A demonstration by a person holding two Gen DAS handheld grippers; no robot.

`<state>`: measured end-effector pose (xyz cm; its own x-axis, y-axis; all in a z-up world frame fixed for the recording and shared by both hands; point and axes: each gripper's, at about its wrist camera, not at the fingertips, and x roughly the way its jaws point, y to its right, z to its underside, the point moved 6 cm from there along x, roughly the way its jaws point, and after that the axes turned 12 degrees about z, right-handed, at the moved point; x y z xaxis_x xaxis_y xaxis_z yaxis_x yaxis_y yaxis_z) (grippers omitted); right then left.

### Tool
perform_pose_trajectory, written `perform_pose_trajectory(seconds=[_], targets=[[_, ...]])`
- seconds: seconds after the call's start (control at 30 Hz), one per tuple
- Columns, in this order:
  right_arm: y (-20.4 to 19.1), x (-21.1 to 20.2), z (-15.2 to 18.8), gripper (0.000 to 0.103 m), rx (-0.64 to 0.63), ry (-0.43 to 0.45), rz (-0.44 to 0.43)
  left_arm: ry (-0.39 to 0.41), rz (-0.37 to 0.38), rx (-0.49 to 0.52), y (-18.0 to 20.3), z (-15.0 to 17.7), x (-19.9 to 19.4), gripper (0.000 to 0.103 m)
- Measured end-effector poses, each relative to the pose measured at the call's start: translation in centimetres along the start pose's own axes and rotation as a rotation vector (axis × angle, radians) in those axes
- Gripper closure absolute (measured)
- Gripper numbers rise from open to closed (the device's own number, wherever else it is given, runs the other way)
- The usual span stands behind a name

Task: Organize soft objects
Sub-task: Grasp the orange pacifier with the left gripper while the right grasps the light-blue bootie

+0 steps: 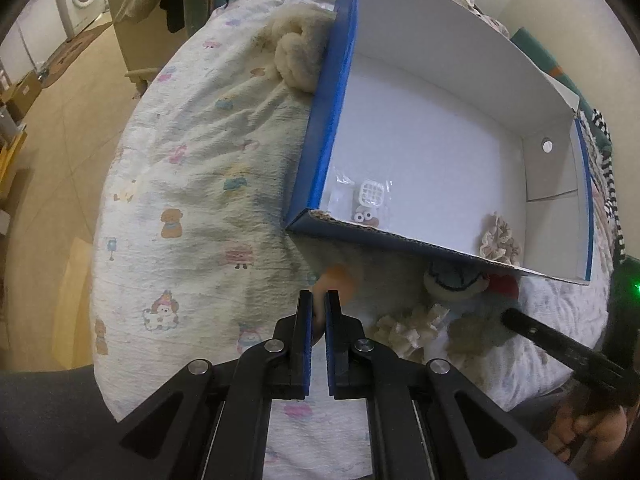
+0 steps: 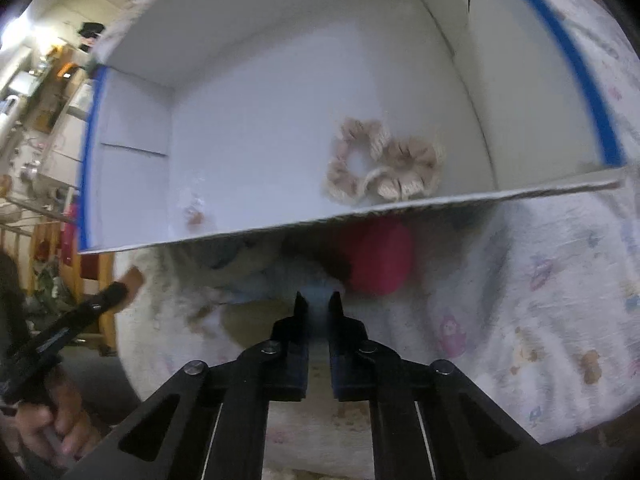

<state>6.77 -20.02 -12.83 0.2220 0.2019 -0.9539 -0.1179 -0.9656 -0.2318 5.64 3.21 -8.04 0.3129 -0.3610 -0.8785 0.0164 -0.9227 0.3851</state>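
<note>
A blue cardboard box [image 1: 320, 132] with a white inside lies on a patterned bedspread [image 1: 192, 184]. Beige scrunchies [image 2: 380, 168] lie inside it near the front wall, also seen in the left wrist view [image 1: 498, 242]. A plush toy with a blue body [image 1: 456, 282] and a red part [image 2: 380, 256] lies in front of the box. My left gripper [image 1: 319, 304] is shut on the toy's orange limb [image 1: 340, 278]. My right gripper [image 2: 319, 304] is shut on the toy's pale blue part [image 2: 320, 294]; its finger shows in the left wrist view [image 1: 516, 318].
A small bag with a white grid piece [image 1: 370, 194] lies in the box's near left corner. A cream fluffy item [image 1: 296, 56] sits against the box's left wall. A cream ruffled item [image 1: 412, 328] lies by the toy. The bed edge drops to the floor on the left.
</note>
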Motion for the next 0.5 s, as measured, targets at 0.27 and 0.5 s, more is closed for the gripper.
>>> perform_pose_trajectory(seconds=[0.27,0.5], targets=[[-1.3,-8.1,0.7,0.094,-0.041,0.247,-0.139,0.025,0.038,-0.015,0.1,0.1,-1.4,0.098],[-1.5,-8.4,0.7,0.094,-0.04,0.261,-0.163,0.05,0.099,-0.031,0.5,0.3,-2.3,0.098]])
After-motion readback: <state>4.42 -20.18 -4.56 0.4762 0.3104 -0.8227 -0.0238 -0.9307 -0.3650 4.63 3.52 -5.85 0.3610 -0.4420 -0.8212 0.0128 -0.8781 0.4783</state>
